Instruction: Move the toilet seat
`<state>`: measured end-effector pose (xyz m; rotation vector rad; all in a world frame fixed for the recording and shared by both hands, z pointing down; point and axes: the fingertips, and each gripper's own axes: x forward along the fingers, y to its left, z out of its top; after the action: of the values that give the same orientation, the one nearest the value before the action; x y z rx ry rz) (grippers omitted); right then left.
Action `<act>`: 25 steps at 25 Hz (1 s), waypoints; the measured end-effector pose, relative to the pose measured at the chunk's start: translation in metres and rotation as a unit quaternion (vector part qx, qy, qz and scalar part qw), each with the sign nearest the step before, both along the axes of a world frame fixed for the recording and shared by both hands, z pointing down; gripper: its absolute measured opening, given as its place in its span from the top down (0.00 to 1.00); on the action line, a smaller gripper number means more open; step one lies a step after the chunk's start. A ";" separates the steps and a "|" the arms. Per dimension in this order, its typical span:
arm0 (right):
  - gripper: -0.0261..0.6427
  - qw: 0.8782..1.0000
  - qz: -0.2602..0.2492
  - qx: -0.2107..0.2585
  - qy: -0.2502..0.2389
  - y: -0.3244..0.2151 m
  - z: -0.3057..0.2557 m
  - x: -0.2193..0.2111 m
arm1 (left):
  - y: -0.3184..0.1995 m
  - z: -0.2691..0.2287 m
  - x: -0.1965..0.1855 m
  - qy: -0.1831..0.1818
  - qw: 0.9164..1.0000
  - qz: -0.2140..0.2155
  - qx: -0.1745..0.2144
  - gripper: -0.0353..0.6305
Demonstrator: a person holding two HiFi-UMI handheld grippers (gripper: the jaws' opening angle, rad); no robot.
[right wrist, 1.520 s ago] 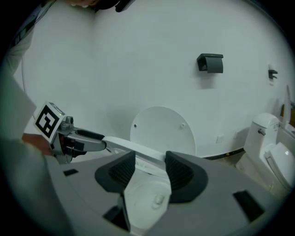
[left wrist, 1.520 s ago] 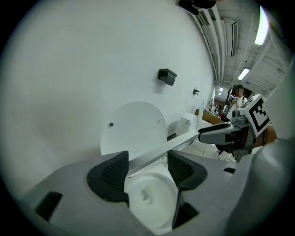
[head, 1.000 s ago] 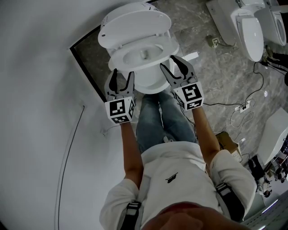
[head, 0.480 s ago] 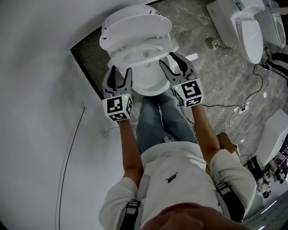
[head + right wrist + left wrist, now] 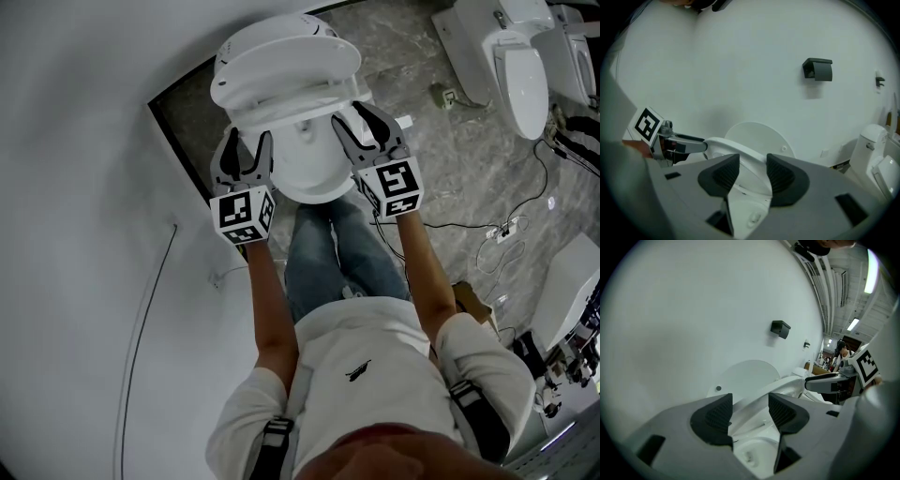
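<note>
Two holds on the white oval plastic toilet seat [image 5: 291, 98], left hand-held gripper [image 5: 248, 145] on its left rim, right hand-held gripper [image 5: 352, 120] on its right rim, both sets of jaws just closing, rim between the pads, seat tilted up off the white ceramic bowl [image 5: 314, 169].

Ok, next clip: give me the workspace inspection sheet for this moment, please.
Surface: grey marbled floor, with a dark panel beneath the bowl, by the white wall.
Job's things: toilet seat part-raised off the bowl, lid up behind it.
Clutter: cardboard box and a small fitting on the floor.
Grippers: left hand-held gripper and right hand-held gripper each closed on a side of the seat's rim; jaws have just been closing further.
Cables: black leads looping over the floor at right; one thin lead on the white surface at left.
Surroundings: more toilets top right; black box on the wall.
</note>
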<state>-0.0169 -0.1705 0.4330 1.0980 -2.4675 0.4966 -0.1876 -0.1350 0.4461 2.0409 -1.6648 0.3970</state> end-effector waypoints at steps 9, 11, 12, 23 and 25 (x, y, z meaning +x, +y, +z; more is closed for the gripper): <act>0.67 1.000 0.008 0.007 -0.005 -0.019 -0.002 -0.002 | -0.018 -0.003 -0.005 -0.002 1.000 -0.008 0.012 0.57; 0.68 1.000 0.009 0.008 -0.005 -0.024 -0.003 -0.003 | -0.022 -0.003 -0.006 -0.002 1.000 -0.009 0.014 0.57; 0.68 1.000 0.010 0.009 -0.005 -0.026 -0.003 -0.003 | -0.024 -0.003 -0.006 -0.002 1.000 -0.009 0.014 0.57; 0.68 1.000 0.016 0.018 -0.003 -0.043 -0.004 -0.008 | -0.041 -0.004 -0.012 -0.004 1.000 -0.015 0.026 0.57; 0.69 1.000 0.019 0.019 -0.002 -0.047 -0.004 -0.008 | -0.044 -0.005 -0.012 -0.004 1.000 -0.016 0.027 0.57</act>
<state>-0.0250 -0.2171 0.4293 1.1618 -2.4729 0.4659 -0.1994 -0.1795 0.4414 2.0512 -1.7274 0.3533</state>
